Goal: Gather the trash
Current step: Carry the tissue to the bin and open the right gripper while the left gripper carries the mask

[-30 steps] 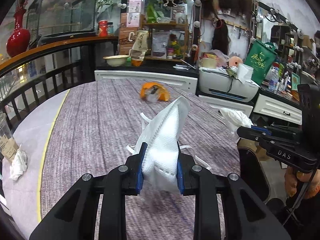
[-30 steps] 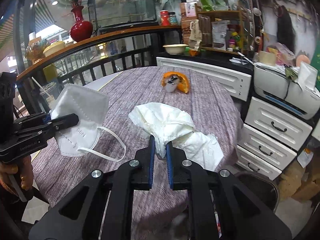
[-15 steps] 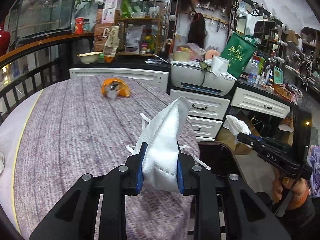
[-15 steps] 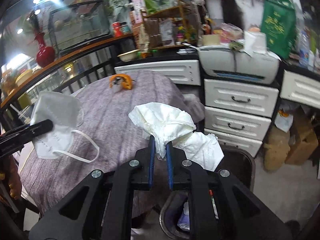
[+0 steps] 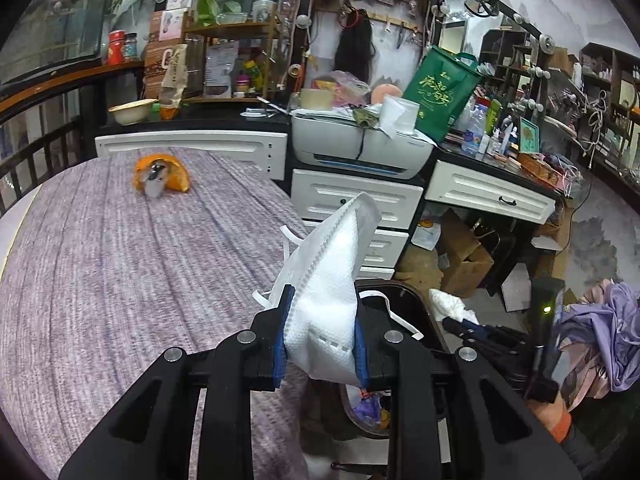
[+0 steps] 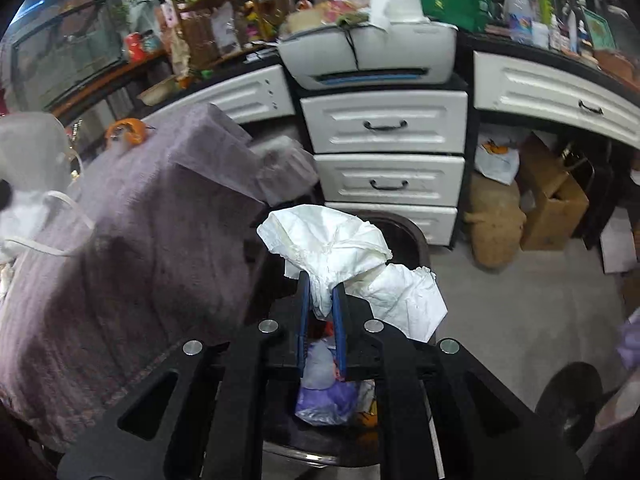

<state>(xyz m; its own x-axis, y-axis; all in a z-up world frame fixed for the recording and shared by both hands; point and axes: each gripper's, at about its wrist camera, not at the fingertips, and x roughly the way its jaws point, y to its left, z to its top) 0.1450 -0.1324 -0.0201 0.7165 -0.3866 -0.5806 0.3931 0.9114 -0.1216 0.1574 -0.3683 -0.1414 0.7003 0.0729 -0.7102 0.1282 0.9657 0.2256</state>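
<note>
Left gripper (image 5: pixel 320 334) jaws clamp face mask (image 5: pixel 326 280); right gripper (image 6: pixel 321 312) jaws grip tissue (image 6: pixel 332 248) (above bin (image 6: pixel 404 236)).

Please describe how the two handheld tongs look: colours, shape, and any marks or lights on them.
Both tongs are matte black plastic frames with triangular cut-outs and round silver screw heads. The left tongs and right tongs have flat fingers lined with blue pads. In the left view, the right unit shows a tall black body with a small green light and an orange cuff below it.
</note>
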